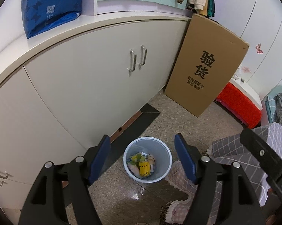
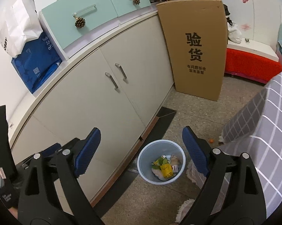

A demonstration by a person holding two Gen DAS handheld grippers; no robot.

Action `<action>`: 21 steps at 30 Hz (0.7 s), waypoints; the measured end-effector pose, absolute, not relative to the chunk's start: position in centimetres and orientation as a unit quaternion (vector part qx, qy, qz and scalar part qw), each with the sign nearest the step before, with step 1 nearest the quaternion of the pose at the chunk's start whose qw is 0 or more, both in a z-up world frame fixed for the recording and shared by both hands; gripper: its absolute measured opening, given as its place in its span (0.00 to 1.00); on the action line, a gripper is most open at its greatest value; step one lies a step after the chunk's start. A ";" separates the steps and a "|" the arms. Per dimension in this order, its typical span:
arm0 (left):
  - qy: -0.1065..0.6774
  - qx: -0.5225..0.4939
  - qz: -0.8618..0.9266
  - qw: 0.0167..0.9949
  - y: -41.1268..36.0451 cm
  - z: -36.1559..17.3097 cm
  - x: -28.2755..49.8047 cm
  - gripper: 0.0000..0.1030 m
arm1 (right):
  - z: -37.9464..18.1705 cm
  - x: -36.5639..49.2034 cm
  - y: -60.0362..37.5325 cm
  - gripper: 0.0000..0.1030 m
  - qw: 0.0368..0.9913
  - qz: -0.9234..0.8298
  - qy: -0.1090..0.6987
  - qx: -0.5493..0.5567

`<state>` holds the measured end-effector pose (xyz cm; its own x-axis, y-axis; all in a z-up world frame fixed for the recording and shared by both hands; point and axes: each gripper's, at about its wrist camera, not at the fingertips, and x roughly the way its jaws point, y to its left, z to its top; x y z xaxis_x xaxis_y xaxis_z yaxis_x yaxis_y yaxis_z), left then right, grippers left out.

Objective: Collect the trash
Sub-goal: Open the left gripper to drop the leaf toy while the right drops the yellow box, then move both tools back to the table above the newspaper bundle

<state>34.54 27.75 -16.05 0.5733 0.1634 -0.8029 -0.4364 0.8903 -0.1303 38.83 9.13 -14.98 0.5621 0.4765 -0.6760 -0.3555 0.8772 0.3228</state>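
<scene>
Both tongs are hanging above the bin [image 1: 147, 159], which is sitting on the floor at the lower centre of each view, just beside the cabinet [image 1: 84, 86]. The left gripper [image 1: 142, 159] is standing spread with nothing between its blue pads, and the right gripper [image 2: 141, 153] is gaping wider, equally empty. The trash is lying inside the bin: a yellow wrapper [image 1: 144, 169] with a drawn smile, green leaves and pale scraps.

The dropping step looks finished, so the sensible thing now is hunting for leftovers. A small orange object [image 2: 211, 140] is lying on the floor at the lower right of the right view, near the checked cloth [image 2: 262, 131]; reaching it would call for lowering spread pads around it and closing gently so it is not rolling away.

Readable writing: the cardboard box [image 1: 206, 65] is showing large characters "验货" with smaller print beneath. The white bag [image 2: 17, 26] is showing "OBBY". The blue bag [image 1: 50, 5] is carrying a QR code and "of".
</scene>
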 end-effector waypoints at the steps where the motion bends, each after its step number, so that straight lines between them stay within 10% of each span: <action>1: 0.428 -0.159 0.169 0.873 27.5 -15.8 34.4 0.67 | -14.7 38.5 8.7 0.85 0.883 0.233 0.402 0.074; 21: 0.388 -0.082 0.023 0.918 7.4 -8.9 31.1 0.75 | -9.7 27.5 -13.9 0.88 0.928 0.093 0.328 0.150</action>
<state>31.12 7.37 -8.89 0.6972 -0.0223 -0.7165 -0.1054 0.9855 -0.1332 27.54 -13.90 -9.74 0.7676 0.2714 -0.5807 -0.0751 0.9378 0.3389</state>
